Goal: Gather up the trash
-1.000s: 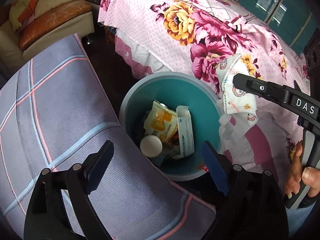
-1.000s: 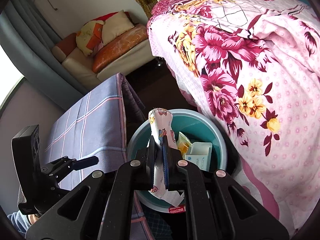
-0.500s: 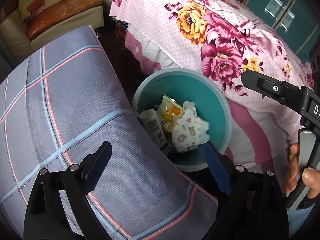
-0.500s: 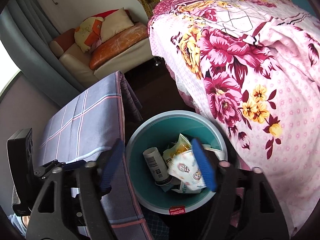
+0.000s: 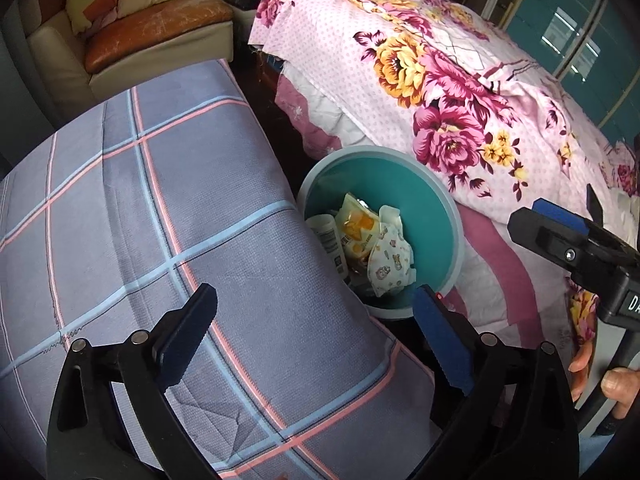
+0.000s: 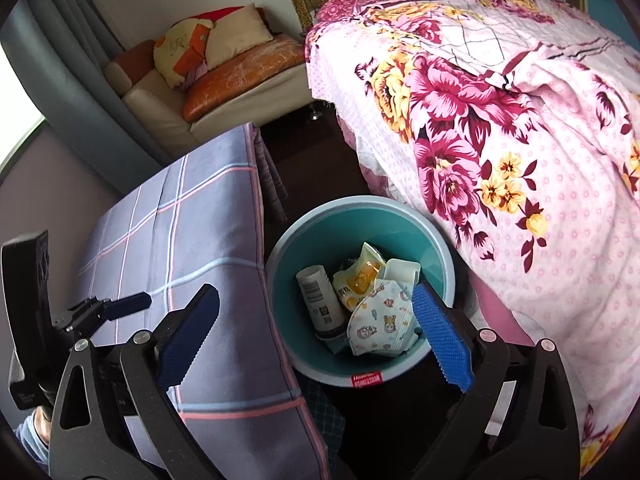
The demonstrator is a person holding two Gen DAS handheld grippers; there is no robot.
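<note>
Mask (image 6: 380,326) dropped from right gripper (image 6: 316,330) into bin (image 6: 362,376) since a second ago (lands atop bottle, wrapper). Both grippers' fingers opening, nothing between. Left gripper (image 5: 316,332) empty. Next: find more trash.

Bin (image 5: 448,216) near rim hidden behind plaid cover (image 5: 160,220) in left view. We cannot read red label (image 6: 366,379) on bin rim. Bottle (image 6: 318,300) base buried, perhaps under mask (image 6: 380,326).
</note>
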